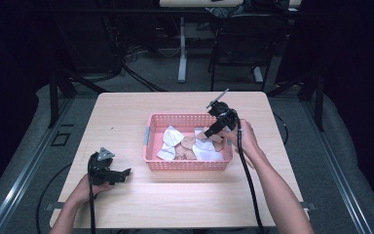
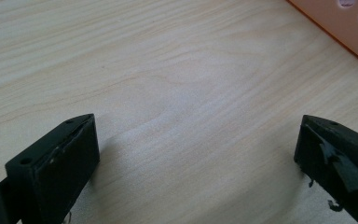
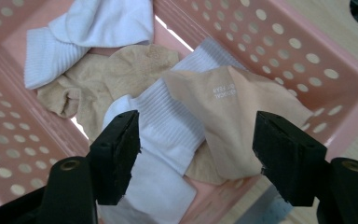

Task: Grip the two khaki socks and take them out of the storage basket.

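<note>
Right gripper view: right claw (image 3: 196,154) astride beige sock (image 3: 242,116), unclamped

Light wood tabletop (image 1: 126,117) on grey carpeted floor (image 1: 146,73), lit from above; surroundings fall off to dark. Behind it: white leg of a second desk (image 1: 182,48), a black chair frame (image 1: 238,53), loose black cables (image 1: 131,73) on the floor.

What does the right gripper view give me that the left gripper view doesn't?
Right gripper view: white socks and beige socks heaped inside the basket, with the right gripper open above them, one white and one beige sock between its jaws. Left gripper view: bare wooden table between the open left gripper jaws. Both: the pink basket.
</note>
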